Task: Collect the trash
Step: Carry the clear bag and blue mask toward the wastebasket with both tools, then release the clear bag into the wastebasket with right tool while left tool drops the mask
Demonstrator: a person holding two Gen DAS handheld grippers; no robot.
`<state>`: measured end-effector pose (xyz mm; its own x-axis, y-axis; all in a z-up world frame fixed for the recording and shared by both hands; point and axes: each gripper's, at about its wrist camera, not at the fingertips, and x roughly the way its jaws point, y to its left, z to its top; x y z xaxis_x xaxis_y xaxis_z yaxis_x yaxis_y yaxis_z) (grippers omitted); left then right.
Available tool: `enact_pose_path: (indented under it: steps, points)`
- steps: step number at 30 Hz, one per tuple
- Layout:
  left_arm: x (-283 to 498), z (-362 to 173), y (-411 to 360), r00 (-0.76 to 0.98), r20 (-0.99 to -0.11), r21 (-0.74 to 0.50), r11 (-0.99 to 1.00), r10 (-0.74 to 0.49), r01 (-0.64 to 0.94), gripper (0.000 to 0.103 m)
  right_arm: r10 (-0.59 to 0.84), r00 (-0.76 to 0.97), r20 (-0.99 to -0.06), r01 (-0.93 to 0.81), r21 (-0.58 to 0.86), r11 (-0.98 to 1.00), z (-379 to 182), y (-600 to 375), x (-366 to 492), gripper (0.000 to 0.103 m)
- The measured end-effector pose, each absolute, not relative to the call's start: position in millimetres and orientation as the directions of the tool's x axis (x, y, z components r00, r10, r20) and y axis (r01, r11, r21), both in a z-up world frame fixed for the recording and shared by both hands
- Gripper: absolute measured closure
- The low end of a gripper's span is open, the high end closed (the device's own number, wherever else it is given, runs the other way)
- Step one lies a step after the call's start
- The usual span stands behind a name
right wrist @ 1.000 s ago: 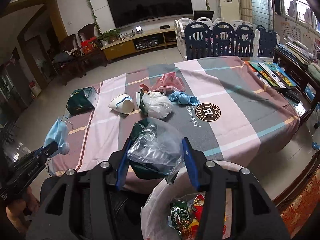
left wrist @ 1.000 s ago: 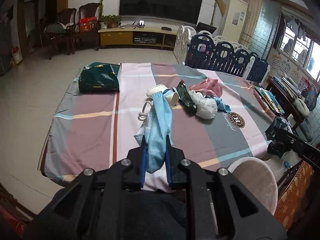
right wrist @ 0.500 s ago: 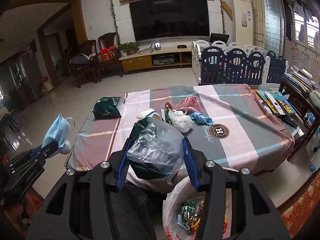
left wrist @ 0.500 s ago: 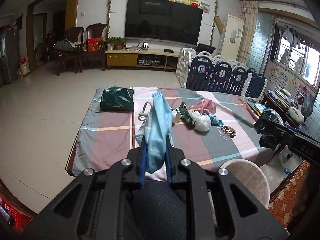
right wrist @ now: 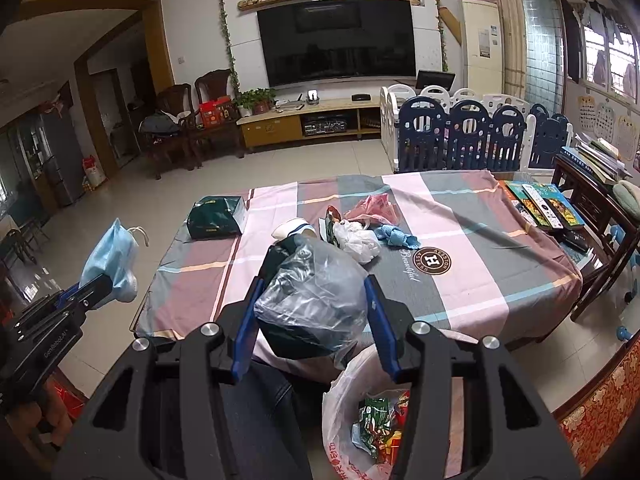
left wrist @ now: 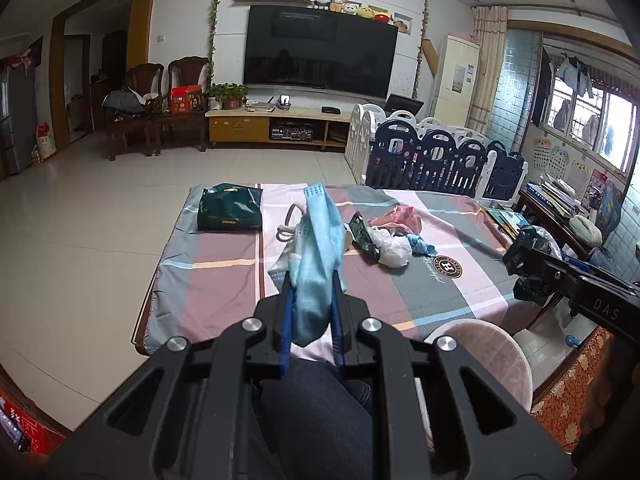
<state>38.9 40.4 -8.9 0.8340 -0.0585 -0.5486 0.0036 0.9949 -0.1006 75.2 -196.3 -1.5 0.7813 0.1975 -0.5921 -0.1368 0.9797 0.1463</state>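
My left gripper [left wrist: 311, 280] is shut on a crumpled light-blue face mask [left wrist: 316, 248], held up in front of the table; the right wrist view shows the same mask [right wrist: 109, 258] at far left. My right gripper [right wrist: 312, 292] is shut on a clear plastic bag [right wrist: 316, 296] stuffed with something dark green. Below it stands a bin lined with a white bag [right wrist: 352, 412] that holds colourful wrappers. More trash lies mid-table: a white crumpled bag [right wrist: 358, 240], a pink bag [right wrist: 374, 206], a blue cloth [right wrist: 396, 236], a dark wrapper [left wrist: 362, 236] and a white cup [right wrist: 290, 229].
The table [right wrist: 480, 280] has a plaid cloth. A dark green bag [left wrist: 230, 208] lies at its far left corner, books and a remote [right wrist: 540, 204] at its right edge. A dark leg [left wrist: 316, 408] shows under the left gripper. A playpen fence [right wrist: 472, 136] stands behind the table.
Both grippers have risen and drawn back from the table with their loads still held; the table looks smaller and farther. Little changed in the last half second.
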Motion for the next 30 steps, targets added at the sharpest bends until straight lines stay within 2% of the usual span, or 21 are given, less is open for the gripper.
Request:
enact_pose_path:
  steps: [11, 30]
  points:
    - [45.5, -10.2, 38.7, 0.828, -0.557, -0.097, 0.995, -0.057, 0.003, 0.086, 0.181, 0.773, -0.608, -0.126, 0.133, 0.983, -10.7, -199.5, 74.9, 0.053]
    - [48.9, -15.9, 27.5, 0.815, -0.572, -0.099, 0.994, -0.092, 0.042, 0.086, 0.073, 0.714, -0.696, -0.007, 0.096, 0.995, -50.2, -248.0, 68.5, 0.053]
